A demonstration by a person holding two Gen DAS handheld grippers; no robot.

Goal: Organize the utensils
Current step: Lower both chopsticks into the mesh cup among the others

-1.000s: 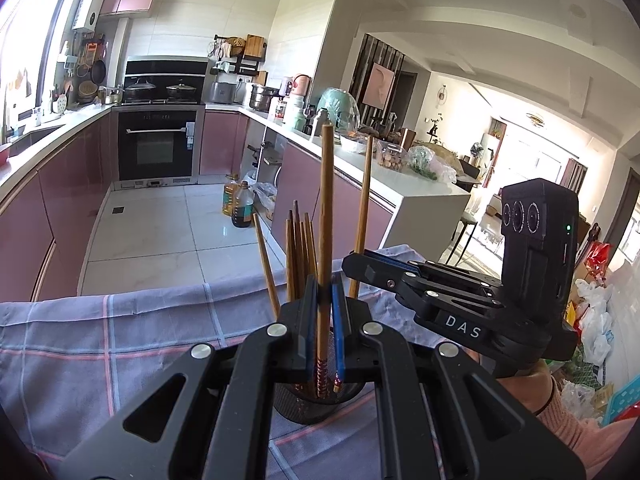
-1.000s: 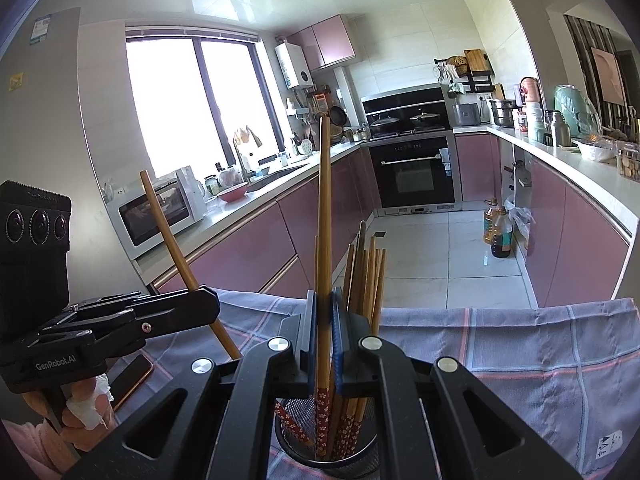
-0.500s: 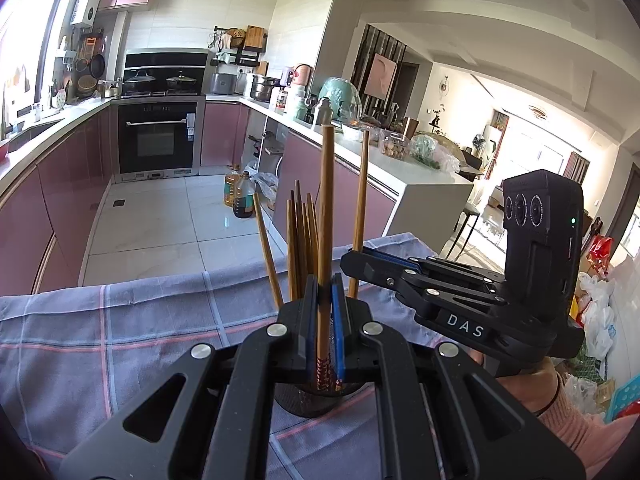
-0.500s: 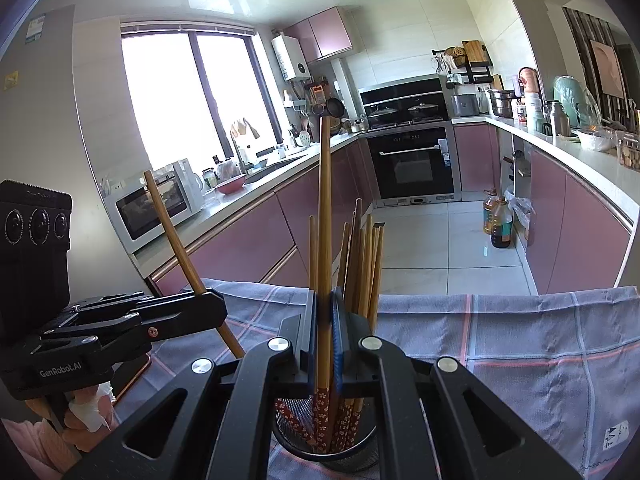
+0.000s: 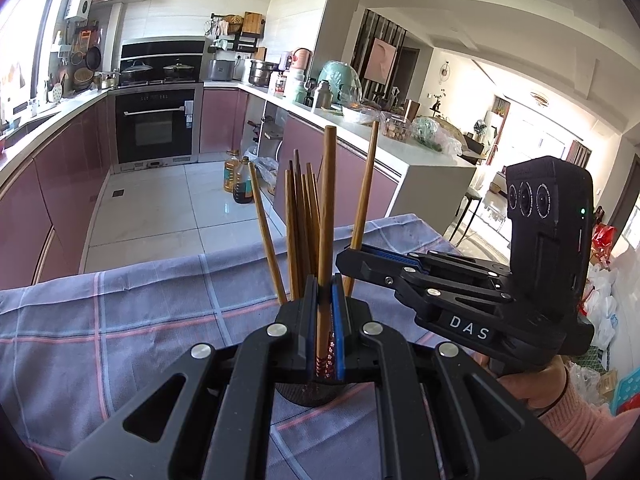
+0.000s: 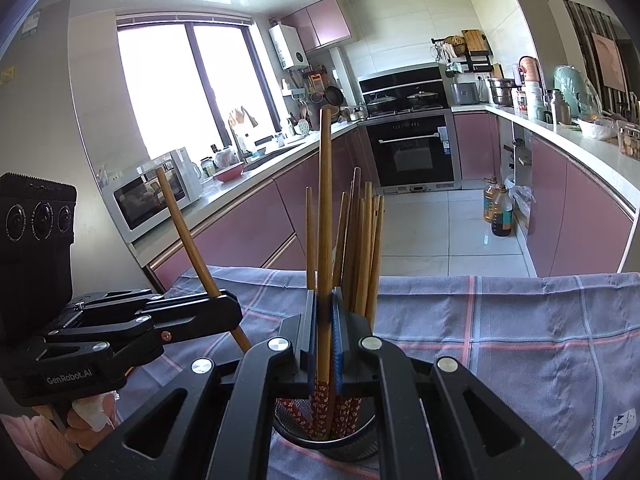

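Note:
A black mesh utensil holder [image 6: 326, 438] stands on the checked cloth, with several wooden chopsticks [image 6: 362, 248] upright in it; it also shows in the left wrist view [image 5: 310, 394]. My left gripper [image 5: 324, 312] is shut on one chopstick [image 5: 329, 208], held upright just above the holder. My right gripper [image 6: 324, 320] is shut on another chopstick [image 6: 324, 200], its patterned end down inside the holder. The right gripper shows in the left wrist view [image 5: 352, 256], the left gripper in the right wrist view [image 6: 228, 308].
The table wears a blue-grey checked cloth [image 6: 500, 332]. Beyond its far edge lie the kitchen floor [image 5: 160, 208], pink cabinets, an oven and oil bottles [image 5: 236, 184]. A microwave [image 6: 156, 196] sits on the left counter.
Both grippers have lowered slightly toward the holder, each still shut on its chopstick. The right one's chopstick sits deeper in the holder.

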